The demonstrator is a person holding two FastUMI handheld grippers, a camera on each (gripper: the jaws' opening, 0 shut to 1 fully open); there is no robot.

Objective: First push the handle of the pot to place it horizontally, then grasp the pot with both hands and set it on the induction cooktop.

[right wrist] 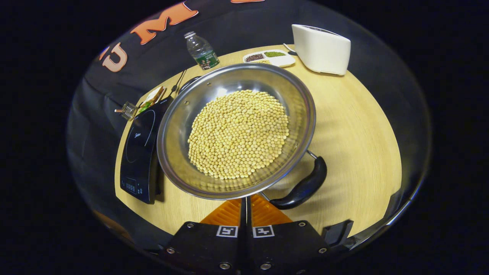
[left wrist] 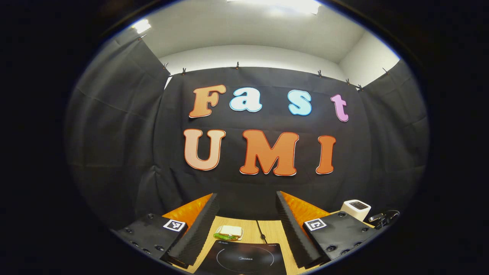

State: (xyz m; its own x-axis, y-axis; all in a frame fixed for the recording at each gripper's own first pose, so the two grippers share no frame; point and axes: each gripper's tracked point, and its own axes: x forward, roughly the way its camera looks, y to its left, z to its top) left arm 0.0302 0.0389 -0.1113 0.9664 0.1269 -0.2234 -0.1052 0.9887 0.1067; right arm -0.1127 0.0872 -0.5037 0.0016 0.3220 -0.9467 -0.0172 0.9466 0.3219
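My right gripper [right wrist: 245,202], fingers together, noses under the round steel pot [right wrist: 237,130] of yellow beans; my left gripper [left wrist: 246,225] is level, fingers apart, above the black induction cooktop [left wrist: 244,259].

left gripper [left wrist: 246,225]: fingers spread wide, aimed level | right gripper [right wrist: 245,204]: fingers pressed together, angled downward

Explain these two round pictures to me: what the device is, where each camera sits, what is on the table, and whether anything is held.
A person holds a two-finger gripper in each hand; a fisheye camera rides on each.

In the left gripper view, the left gripper is open and holds nothing, above the induction cooktop and a sandwich.

In the right gripper view, the right gripper has its fingers together, empty, at the near rim of the pot of beans, by its black handle. The wooden table also carries a bottle, a divided tray and a toaster.
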